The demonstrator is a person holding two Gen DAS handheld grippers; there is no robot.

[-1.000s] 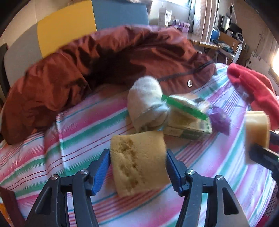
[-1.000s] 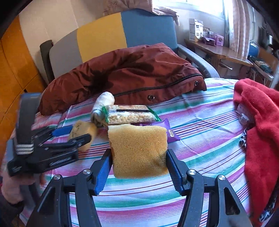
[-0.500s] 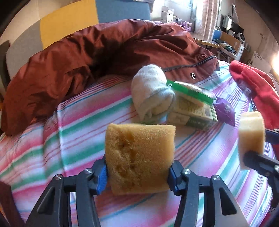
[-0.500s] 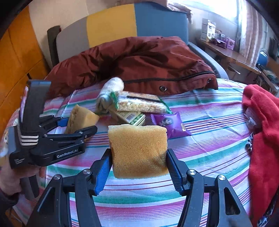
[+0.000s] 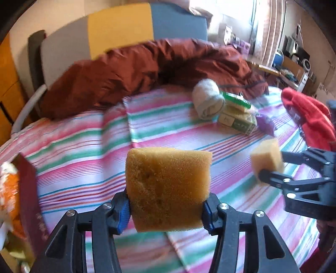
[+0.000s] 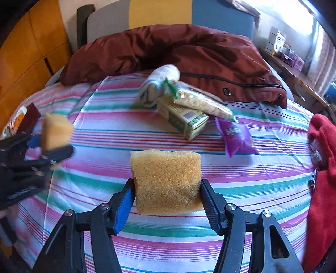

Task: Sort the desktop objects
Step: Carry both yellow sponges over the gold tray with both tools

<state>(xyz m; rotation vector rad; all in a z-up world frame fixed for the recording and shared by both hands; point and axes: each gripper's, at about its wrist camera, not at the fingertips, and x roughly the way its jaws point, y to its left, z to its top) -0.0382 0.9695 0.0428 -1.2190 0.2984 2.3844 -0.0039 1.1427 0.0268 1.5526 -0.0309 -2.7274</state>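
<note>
Two handheld grippers hover over a table covered in a pink, green and white striped cloth [image 6: 262, 189], each pinching a yellow sponge.

At the table's far left edge sits a dark red box [image 5: 29, 201], its top open. Orange and white packaging shows inside it, too blurred to identify further.

The left gripper [image 5: 167, 208] has its jaws pressed against both sides of a large yellow sponge [image 5: 168, 189], held clear of the cloth. The jaws have just been closing, with the sponge between them. From the right wrist view this gripper appears blurred at the left, just beside the box.

The right gripper [image 6: 167, 198] clamps a second yellow sponge [image 6: 166, 180] between its blue-padded jaws, also lifted off the cloth, above the middle of the table.

Beyond the sponges, a cluster of things lies together near the table's far side: a rolled white sock [image 6: 159, 84], a green-and-cream carton [image 6: 182, 121] touching it, and a clear packet with green ends [image 6: 201, 100] resting across the carton's top. A purple snack packet [image 6: 236, 134] lies just beside the carton on the right.

A dark red jacket [image 6: 168, 48] is heaped along the table's far edge, spilling from a grey, yellow and blue chair back [image 6: 159, 12]. A red fleece garment [image 6: 323, 168] is bunched along the right edge. The striped cloth between the grippers and the box is bare.
</note>
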